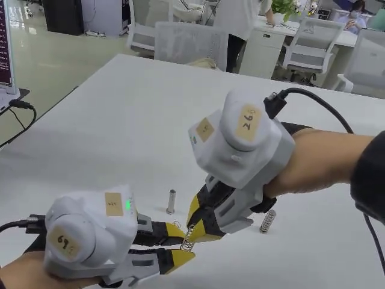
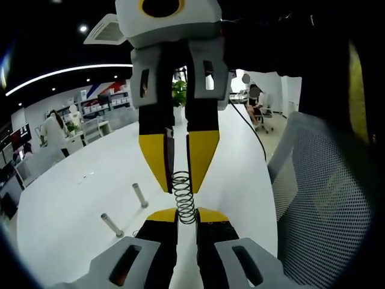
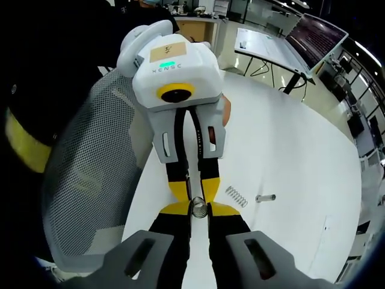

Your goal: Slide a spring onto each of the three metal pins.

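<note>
A small steel spring hangs just above the white table, held between my two grippers, which meet tip to tip. My left gripper comes in from the lower left and is shut on one end of the spring. My right gripper reaches down from the right and is shut on the other end; its own view shows the spring end-on between its yellow tips. One metal pin stands upright just behind the grippers. Two pins stand left of the left gripper.
A second spring lies on the table right of the grippers, also seen as the loose spring beside a pin. Mesh office chairs and a person stand beyond the table's far edge. A cable lies at the left.
</note>
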Motion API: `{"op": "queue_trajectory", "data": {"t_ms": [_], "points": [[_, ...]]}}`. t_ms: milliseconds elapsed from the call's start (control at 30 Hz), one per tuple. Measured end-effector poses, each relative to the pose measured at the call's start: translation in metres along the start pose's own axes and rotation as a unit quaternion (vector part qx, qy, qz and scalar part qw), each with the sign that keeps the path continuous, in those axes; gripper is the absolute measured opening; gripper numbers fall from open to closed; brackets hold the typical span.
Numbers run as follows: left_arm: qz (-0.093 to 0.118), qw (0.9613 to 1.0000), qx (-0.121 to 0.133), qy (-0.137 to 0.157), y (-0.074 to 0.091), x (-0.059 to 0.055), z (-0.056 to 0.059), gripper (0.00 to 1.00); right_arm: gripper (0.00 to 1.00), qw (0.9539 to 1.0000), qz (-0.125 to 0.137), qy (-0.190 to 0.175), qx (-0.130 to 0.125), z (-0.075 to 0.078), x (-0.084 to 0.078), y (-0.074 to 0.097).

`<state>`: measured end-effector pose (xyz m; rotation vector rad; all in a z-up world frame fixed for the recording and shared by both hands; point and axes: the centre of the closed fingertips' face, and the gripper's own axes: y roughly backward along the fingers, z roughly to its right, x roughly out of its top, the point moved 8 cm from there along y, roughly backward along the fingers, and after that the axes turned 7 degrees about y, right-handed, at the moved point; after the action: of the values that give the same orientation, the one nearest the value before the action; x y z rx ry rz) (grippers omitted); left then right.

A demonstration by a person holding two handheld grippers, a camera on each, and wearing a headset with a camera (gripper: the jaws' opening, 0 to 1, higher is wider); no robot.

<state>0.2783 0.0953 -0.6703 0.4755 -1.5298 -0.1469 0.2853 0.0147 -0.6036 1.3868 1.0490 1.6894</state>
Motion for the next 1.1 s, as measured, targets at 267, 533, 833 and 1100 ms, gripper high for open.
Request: {"op": "queue_trajectory", "data": {"t_ms": [267,533,833,1100], "points": [[-0.003,1.0,-0.002,0.0,0.0,-0.001,0.0,0.05,0.07,1.0,-0.005,-0.002,0.004,0.0,-0.001,-0.001],[-0.001,0.9999,0.0,0.016,0.0,0.0,0.0,0.16,0.07,0.9999,-0.01,-0.001,0.003,0.002,-0.001,0.001],[0.004,0.9994,0.003,0.035,0.001,-0.002,-0.003,0.25,0.07,0.9998,-0.018,-0.007,0.0,0.007,-0.009,0.003],[0.003,0.9985,0.008,0.054,0.0,-0.004,-0.007,0.36,0.07,0.9996,-0.024,-0.014,-0.007,0.012,-0.016,0.01]]}}
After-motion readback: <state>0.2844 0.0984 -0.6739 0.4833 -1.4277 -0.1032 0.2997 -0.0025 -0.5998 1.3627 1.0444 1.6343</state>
